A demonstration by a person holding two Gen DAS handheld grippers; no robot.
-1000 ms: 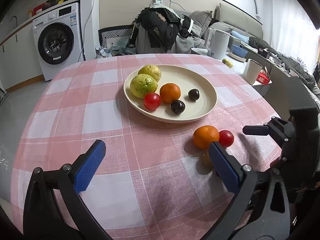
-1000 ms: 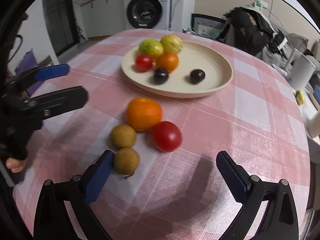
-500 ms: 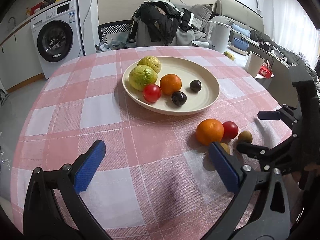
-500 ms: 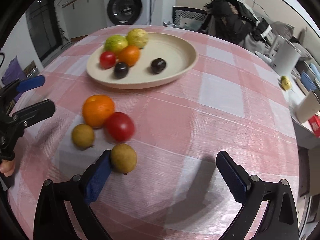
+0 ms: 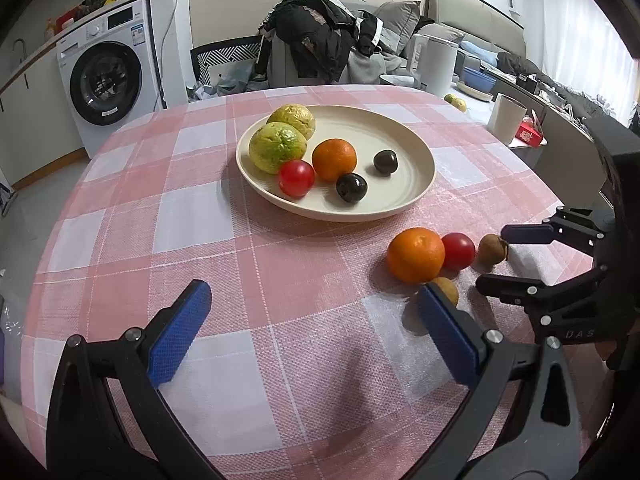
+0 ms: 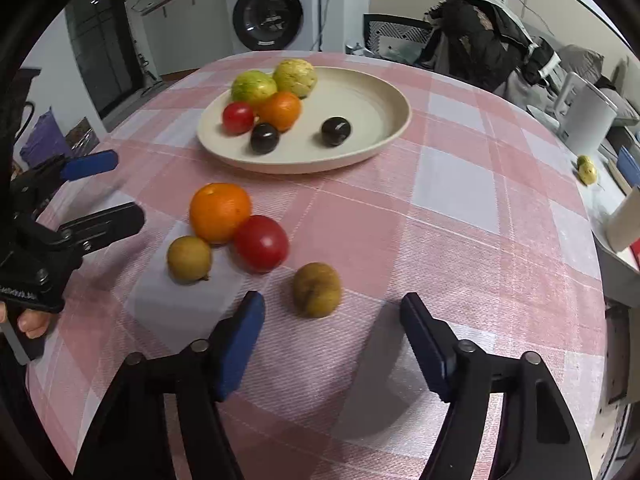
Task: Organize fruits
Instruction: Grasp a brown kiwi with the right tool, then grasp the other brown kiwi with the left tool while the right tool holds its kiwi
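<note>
Narrowing from its widest spread, the right claw (image 6: 332, 342) has just been closing with the small round brownish-green fruit (image 6: 317, 289) just ahead between its blue pads (image 6: 240, 344), neither touching in its own view. That fruit sits on the pink checked worktop (image 6: 460, 216), nearer the right hand. Beyond, left, a red tomato (image 6: 262, 243), an orange (image 6: 220, 212), then the cream plate (image 6: 394, 128). Left claw (image 5: 316, 332) is spread, empty.
</note>
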